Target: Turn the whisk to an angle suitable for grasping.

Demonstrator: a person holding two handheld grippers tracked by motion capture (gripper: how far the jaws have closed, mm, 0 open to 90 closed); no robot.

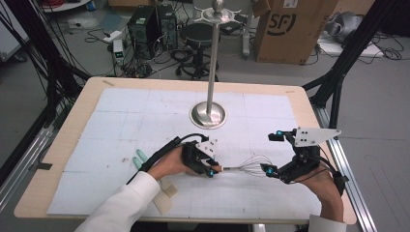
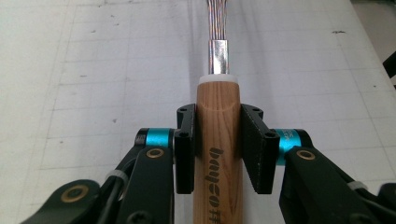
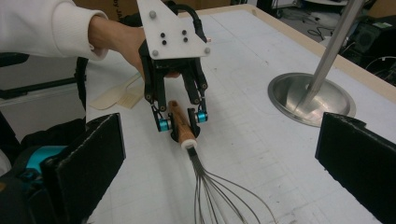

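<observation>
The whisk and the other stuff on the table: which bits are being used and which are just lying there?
In use:
- whisk, its wooden handle gripped by the left gripper
- right gripper, open by the wire end

Just lying there:
- metal stand
- green-handled item
- pale wooden utensil

My left gripper (image 1: 213, 169) points rightward with jaws drawn close together; my right gripper (image 1: 273, 153) faces it, jaws spread wide, wrist low.
</observation>
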